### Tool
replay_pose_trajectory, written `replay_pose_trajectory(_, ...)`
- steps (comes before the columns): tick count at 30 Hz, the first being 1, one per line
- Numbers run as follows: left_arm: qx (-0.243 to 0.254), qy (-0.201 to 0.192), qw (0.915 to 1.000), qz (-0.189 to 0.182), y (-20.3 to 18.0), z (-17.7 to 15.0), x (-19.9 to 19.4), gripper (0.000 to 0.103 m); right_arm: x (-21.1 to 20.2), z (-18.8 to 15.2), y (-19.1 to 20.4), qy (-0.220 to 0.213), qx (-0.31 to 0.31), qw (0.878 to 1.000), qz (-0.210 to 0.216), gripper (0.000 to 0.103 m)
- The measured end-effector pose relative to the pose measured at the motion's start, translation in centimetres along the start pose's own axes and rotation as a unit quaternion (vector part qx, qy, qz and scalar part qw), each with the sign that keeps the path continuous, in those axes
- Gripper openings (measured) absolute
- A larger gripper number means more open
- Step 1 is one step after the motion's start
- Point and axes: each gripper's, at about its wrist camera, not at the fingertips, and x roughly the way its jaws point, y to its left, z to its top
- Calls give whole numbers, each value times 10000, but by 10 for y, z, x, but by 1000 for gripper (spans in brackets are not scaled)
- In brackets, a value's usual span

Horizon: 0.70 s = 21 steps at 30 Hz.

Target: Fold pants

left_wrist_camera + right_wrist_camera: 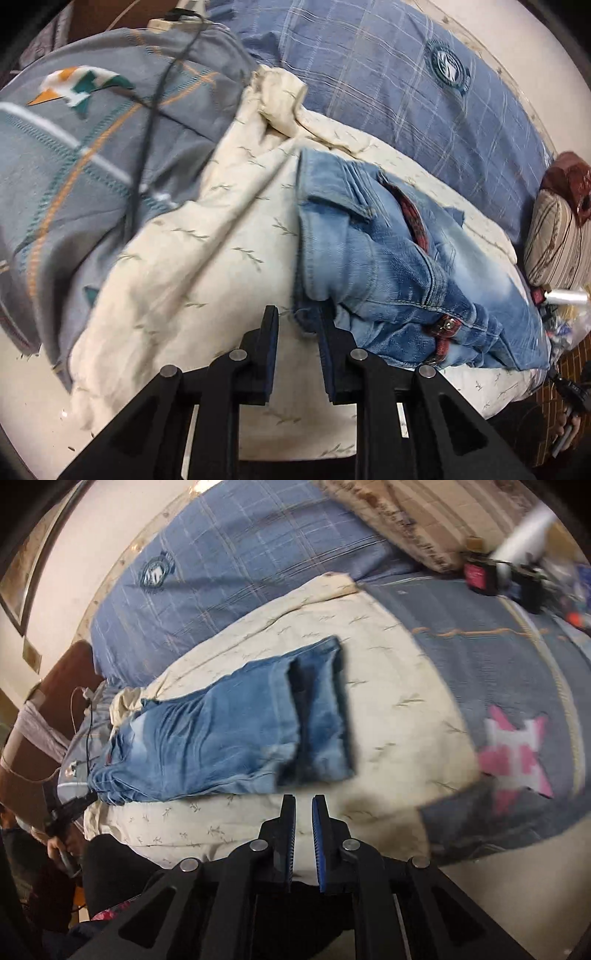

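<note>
Light blue jeans (388, 258) lie folded on a cream quilt (207, 266), waistband and metal button nearest my left gripper (298, 314). Its jaws stand a little apart over the quilt with nothing pressed between them, and the right finger (327, 325) sits against the jeans' frayed edge. In the right wrist view the jeans (221, 738) stretch from the waist at the left to the hems at the right. My right gripper (303, 799) hovers just in front of their near edge, a narrow gap between its blue pads and nothing in it.
A blue plaid duvet (388, 81) lies beyond the quilt. A grey patterned blanket (92, 166) with a black cable (147, 122) across it is on the left. A striped pillow (557, 240) and small clutter (517, 576) sit at the far end. A person's hand (55, 845) is at the waist end.
</note>
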Motion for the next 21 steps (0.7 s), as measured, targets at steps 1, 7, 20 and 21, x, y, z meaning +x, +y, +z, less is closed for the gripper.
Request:
replay_pose_trajectory(1,-31,-60,10000,12,1,0,-4,21,-8,6,1,-131,20,9999,35,11)
replay_pose_trajectory(7,-28,-636,9977,-245,-18,10,-44,22,7,64,37,-311,-167,9990,272,14)
replay_pose_trajectory(20,1207,-614,9905,239,-114,25,-12,86,35,61,68,-1170,-28,9922,420,83)
replay_pose_trajectory(21,1226,-540,9907,242,-116,24,-6,86,35,61,63,-1182,77,9917,494,83)
